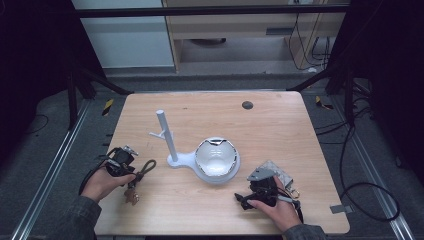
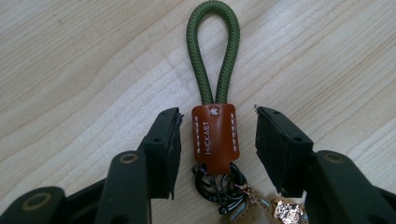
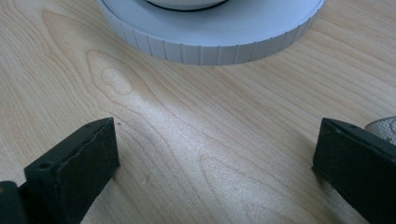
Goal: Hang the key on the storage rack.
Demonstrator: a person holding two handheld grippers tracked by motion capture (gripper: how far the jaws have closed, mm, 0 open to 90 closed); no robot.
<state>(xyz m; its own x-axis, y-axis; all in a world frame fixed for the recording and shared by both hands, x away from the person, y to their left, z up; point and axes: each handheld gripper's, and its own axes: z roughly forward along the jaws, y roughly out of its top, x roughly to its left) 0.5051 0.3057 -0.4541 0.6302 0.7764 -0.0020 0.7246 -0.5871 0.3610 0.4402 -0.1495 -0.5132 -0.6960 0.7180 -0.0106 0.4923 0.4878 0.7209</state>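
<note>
The keychain (image 2: 214,135) lies flat on the table (image 1: 280,130), between the spread jaws of the left gripper (image 2: 215,140), which is not yet closed on it. The stand (image 1: 167,137) with its peg is near, and nothing is hung on it. The right gripper (image 3: 215,163) is held wide and empty beside the bowl (image 1: 216,157). Grasping, lifting and hanging are judged to remain.

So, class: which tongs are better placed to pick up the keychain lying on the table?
Left. The left tongs stand open astride the keychain; the right tongs are open over bare table near the white stand.
</note>
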